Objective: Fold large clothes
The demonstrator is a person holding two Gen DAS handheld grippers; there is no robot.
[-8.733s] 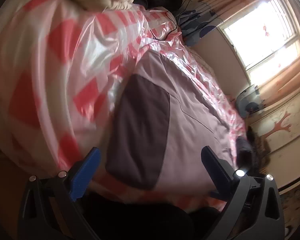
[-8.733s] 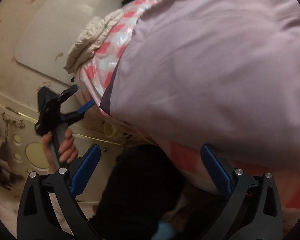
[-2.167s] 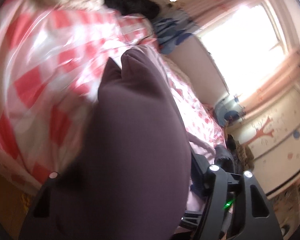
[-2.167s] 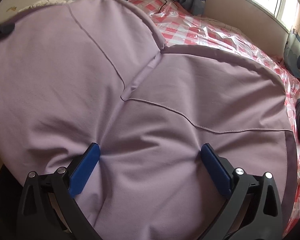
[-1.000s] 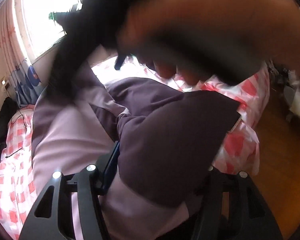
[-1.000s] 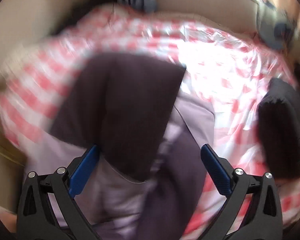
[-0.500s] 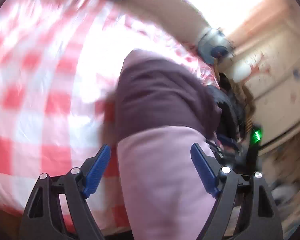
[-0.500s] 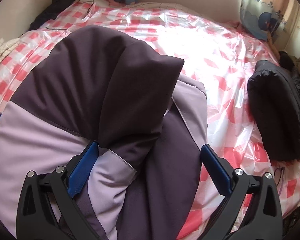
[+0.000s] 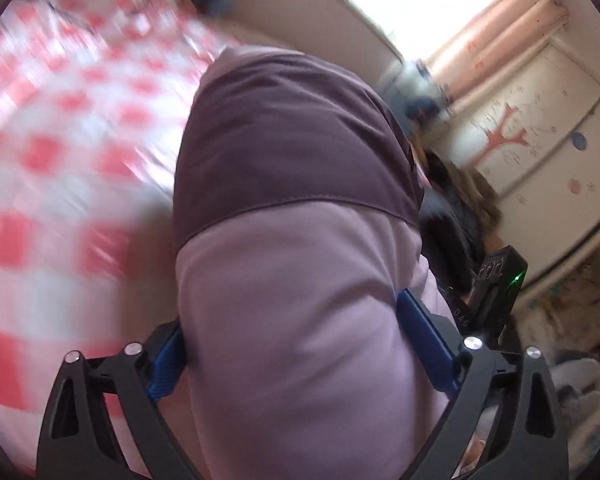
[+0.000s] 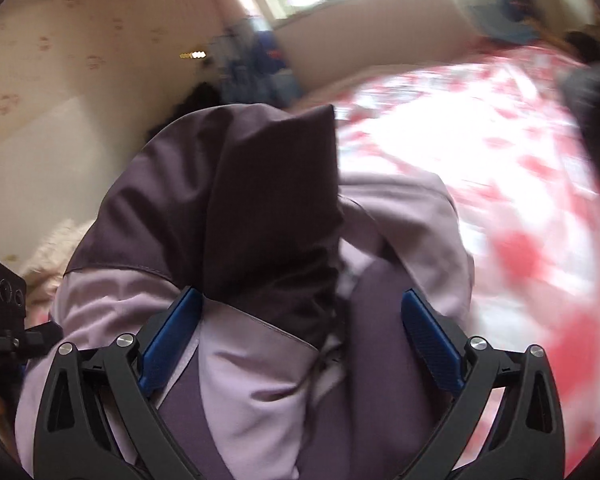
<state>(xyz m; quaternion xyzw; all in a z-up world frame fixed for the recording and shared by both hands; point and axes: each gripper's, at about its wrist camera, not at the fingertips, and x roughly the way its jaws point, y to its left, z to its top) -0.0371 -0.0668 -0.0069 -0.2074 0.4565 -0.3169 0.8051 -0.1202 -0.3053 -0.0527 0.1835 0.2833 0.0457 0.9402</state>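
A padded lilac-and-plum jacket (image 9: 300,280), bunched on the bed (image 9: 40,200), is seen between the opening jaws of the left tool (image 9: 300,332) and the spread right tool (image 10: 300,332). It is judged soft, light and slippery, best gripped at a seamed edge.

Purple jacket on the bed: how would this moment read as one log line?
step: folding | purple jacket: bunched on checked bed cover | left tongs: opening, jacket between | right tongs: open over jacket
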